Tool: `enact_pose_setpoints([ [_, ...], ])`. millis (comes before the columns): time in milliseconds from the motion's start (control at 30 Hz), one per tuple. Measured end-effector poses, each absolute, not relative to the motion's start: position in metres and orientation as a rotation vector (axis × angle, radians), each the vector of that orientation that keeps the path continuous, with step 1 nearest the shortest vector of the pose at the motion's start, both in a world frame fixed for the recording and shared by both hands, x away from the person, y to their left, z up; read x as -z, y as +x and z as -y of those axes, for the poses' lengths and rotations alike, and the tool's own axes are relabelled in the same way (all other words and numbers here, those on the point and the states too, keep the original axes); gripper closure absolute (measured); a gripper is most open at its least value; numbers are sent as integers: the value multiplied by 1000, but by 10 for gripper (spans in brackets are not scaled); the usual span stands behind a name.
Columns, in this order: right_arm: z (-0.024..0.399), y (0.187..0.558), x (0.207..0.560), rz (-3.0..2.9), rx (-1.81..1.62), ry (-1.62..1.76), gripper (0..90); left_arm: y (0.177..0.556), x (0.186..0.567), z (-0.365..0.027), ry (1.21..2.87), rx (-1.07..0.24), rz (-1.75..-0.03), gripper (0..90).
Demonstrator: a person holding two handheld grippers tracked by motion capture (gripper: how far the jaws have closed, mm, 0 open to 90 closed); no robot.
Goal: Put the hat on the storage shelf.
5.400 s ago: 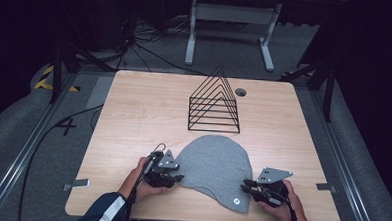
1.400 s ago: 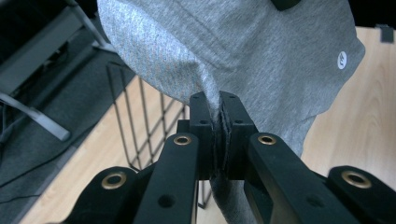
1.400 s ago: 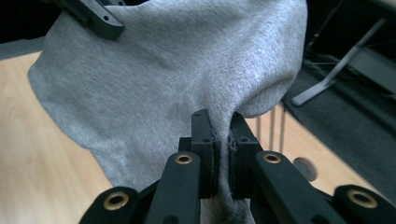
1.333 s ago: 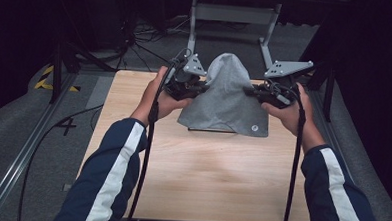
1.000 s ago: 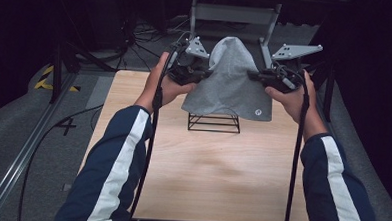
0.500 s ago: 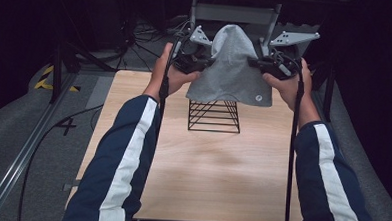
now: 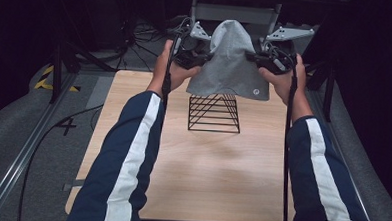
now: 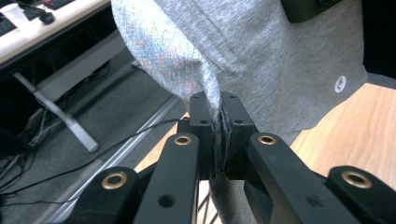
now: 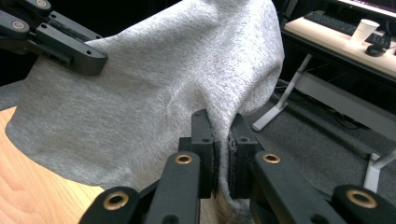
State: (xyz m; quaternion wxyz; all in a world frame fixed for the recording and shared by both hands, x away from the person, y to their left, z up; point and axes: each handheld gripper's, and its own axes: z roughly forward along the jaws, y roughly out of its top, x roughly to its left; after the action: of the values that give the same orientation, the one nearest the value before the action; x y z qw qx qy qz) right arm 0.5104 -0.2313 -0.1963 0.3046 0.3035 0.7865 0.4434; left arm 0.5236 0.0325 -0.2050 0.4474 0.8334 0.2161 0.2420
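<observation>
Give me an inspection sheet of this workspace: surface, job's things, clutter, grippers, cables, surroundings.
Surface: wooden table, mostly bare.
Job's things: grey cloth with a small round label, held up in the air above the black wire rack; the rack stands on the far half of the table.
Clutter: nothing seen on the table.
Grippers: left hand-held gripper shut on the cloth's edge; right hand-held gripper shut on the opposite edge.
Cables: one trails from each gripper along the forearms; a loose black cable lies on the floor at left.
Surroundings: dark room, grey floor, metal frame behind the table, desk with a paper cup beyond.
</observation>
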Motion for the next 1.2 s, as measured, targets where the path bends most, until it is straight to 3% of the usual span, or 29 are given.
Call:
enact_pose_setpoints([
  [567,231,526,210,-2076,-1231,822,844,536,216,-25,2073,-577,-538,853],
  [1200,232,491,218,-2122,-1284,710,845,500,223,-45,2015,-543,-434,853],
])
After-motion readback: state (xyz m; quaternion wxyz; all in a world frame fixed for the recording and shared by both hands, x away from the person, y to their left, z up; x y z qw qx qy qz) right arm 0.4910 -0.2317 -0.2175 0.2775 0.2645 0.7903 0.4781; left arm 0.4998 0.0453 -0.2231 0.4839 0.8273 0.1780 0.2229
